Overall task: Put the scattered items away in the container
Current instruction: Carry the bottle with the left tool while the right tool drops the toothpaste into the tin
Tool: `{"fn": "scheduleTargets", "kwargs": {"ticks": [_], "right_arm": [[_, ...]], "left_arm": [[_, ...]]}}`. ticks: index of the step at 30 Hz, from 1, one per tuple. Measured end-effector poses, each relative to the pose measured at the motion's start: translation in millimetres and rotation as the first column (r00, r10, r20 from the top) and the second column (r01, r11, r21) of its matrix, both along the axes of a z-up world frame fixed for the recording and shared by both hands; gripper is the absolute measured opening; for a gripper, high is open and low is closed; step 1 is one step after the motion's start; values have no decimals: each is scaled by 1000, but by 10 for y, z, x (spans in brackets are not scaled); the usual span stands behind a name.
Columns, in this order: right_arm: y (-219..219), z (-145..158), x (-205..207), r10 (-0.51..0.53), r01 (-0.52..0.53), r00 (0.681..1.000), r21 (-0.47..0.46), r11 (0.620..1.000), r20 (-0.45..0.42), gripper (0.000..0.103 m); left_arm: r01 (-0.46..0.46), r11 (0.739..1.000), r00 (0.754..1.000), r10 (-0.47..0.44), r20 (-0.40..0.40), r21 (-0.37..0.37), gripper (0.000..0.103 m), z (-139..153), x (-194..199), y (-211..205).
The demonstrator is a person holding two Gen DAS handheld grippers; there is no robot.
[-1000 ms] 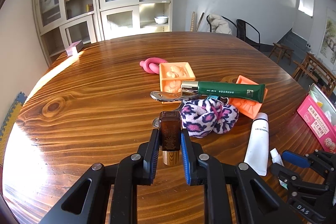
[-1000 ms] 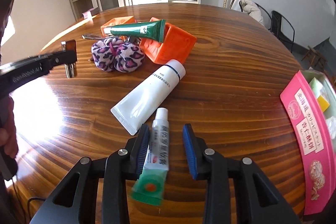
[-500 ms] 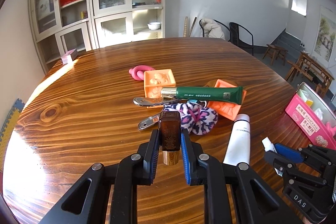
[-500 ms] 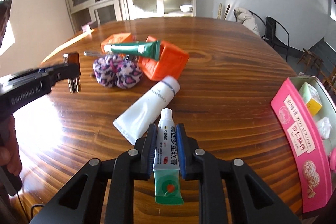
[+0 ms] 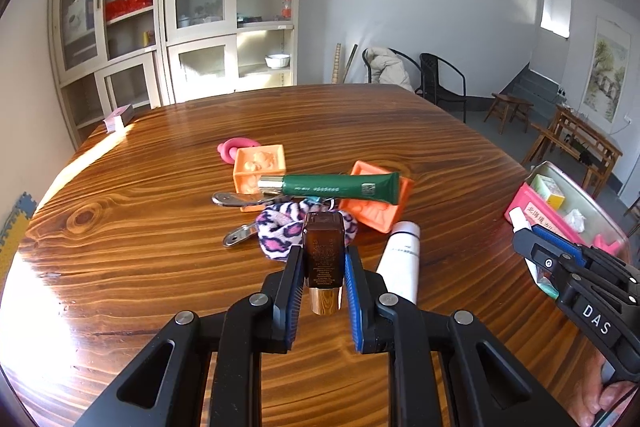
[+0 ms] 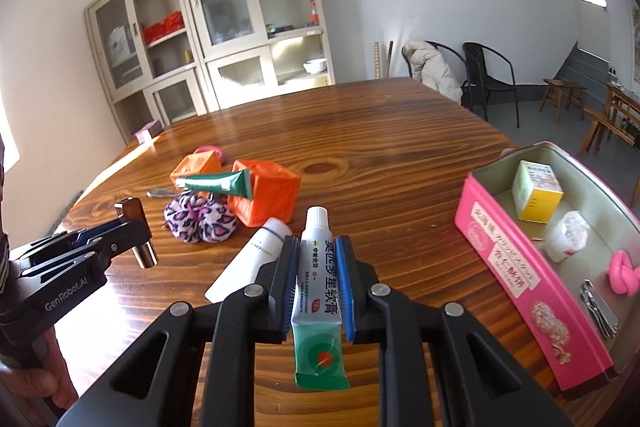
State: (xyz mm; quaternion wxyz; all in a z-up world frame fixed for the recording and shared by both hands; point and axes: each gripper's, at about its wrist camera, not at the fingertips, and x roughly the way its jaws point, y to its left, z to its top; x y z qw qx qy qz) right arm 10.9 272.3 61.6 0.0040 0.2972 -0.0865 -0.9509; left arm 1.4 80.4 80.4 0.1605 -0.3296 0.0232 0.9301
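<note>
My left gripper (image 5: 323, 259) is shut on a small brown bottle (image 5: 323, 251) with a gold cap and holds it above the table. My right gripper (image 6: 317, 259) is shut on a small white and green ointment tube (image 6: 318, 287), lifted off the table. The pink tin container (image 6: 520, 267) stands at the right and holds a yellow box, a white cup, a pink knot and nail clippers. A white tube (image 6: 250, 259), a leopard scrunchie (image 6: 198, 219), a green tube (image 6: 218, 182) and two orange blocks (image 6: 264, 197) lie on the table.
The wooden table (image 5: 160, 235) also bears metal clippers (image 5: 240, 237), a pink ring (image 5: 230, 149) and a small box (image 5: 118, 117) at the far left. The left gripper shows in the right wrist view (image 6: 132, 227). Cabinets and chairs stand behind the table.
My right gripper closed on the ointment tube and lifted it off the table. Both grippers rose, and the pink tin came further into view on the right.
</note>
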Motion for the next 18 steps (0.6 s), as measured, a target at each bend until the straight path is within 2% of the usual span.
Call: {"fn": "scheduleTargets", "kwargs": {"ticks": [7,14,18], "right_arm": [[544,68,272,-143,141,989,-57,988,-37,21],[1210,330,686,-310,307,942,-42,951,-126,21],[1503,341,797,-370,369,920,-37,929,-130,21]], "left_arm": [[62,998,998,-61,-8,21,21,76,139,316],[164,986,986,-164,5,17,21,100,216,865],[226,974,974,-226,-12,6,21,183,297,1207]]}}
